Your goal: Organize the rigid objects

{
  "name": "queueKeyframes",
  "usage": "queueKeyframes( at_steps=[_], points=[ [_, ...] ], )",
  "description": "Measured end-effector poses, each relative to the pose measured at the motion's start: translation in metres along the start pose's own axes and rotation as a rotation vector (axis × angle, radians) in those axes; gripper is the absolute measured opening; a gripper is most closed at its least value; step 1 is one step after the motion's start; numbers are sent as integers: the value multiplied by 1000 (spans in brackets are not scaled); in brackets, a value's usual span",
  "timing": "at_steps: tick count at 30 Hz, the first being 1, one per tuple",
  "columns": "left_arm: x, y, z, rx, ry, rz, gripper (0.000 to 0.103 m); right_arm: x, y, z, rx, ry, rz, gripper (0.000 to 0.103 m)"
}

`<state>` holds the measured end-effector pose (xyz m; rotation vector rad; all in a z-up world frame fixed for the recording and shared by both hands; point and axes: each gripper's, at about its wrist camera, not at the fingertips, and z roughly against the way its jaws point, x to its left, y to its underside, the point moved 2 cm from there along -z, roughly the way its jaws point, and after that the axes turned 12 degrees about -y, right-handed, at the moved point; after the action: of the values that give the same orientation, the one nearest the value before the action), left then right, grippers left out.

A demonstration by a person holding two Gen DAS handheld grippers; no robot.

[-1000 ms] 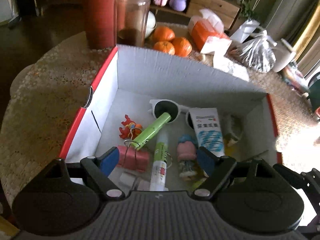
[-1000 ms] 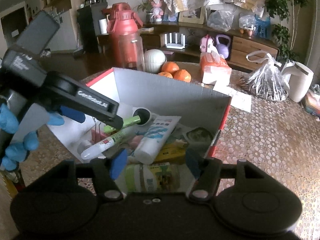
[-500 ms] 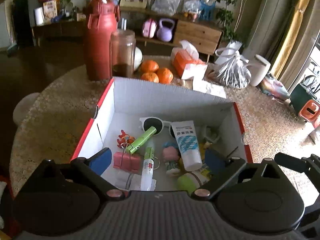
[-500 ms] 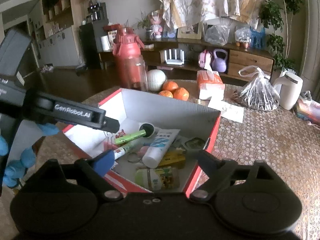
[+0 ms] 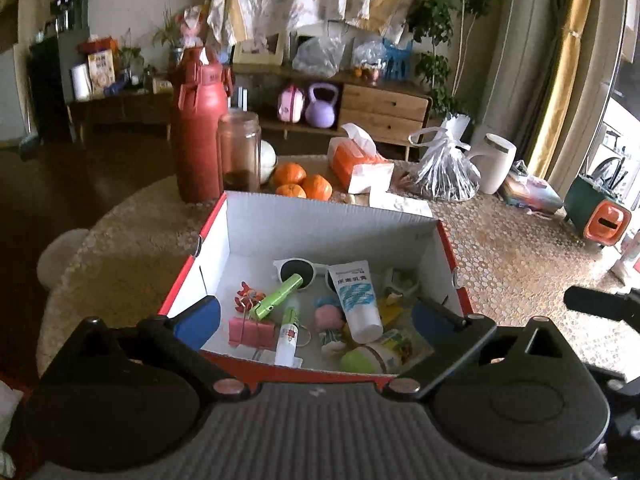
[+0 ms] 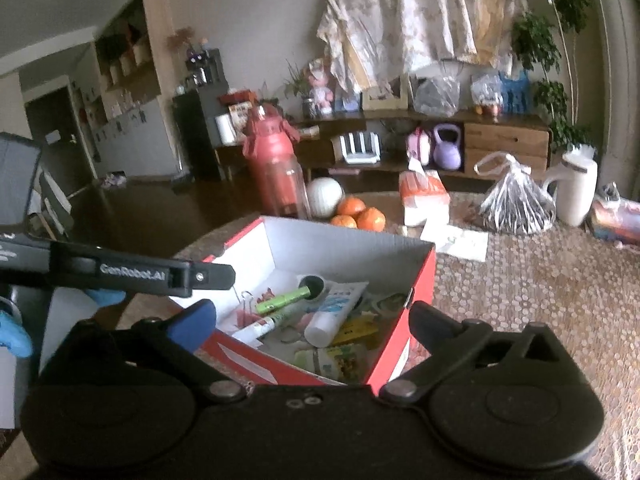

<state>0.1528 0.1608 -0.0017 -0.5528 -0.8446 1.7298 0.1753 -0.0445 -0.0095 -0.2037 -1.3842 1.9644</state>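
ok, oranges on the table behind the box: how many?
3, clustered just past the far wall of the box: one at the back, one front left, one front right. Another could hide behind them.

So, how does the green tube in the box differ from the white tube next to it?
The green tube is thin and plain bright green; the white tube is wider, with blue print. The green tube's far end rests on a lens of the white sunglasses, while the white tube lies beside that lens with its cap toward the box's near wall. Both lie flat inside the red box.
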Motion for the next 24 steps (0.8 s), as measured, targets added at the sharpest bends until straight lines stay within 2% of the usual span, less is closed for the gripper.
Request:
queueKeyframes(
  at_steps=[11,24],
  points=[
    [-18,21,29,-86,-42,-85,103,-2,10,23,-46,5,0,103],
    [-20,36,43,-91,-43,-67,103,-3,24,33,-52,2,-16,103]
  ],
)
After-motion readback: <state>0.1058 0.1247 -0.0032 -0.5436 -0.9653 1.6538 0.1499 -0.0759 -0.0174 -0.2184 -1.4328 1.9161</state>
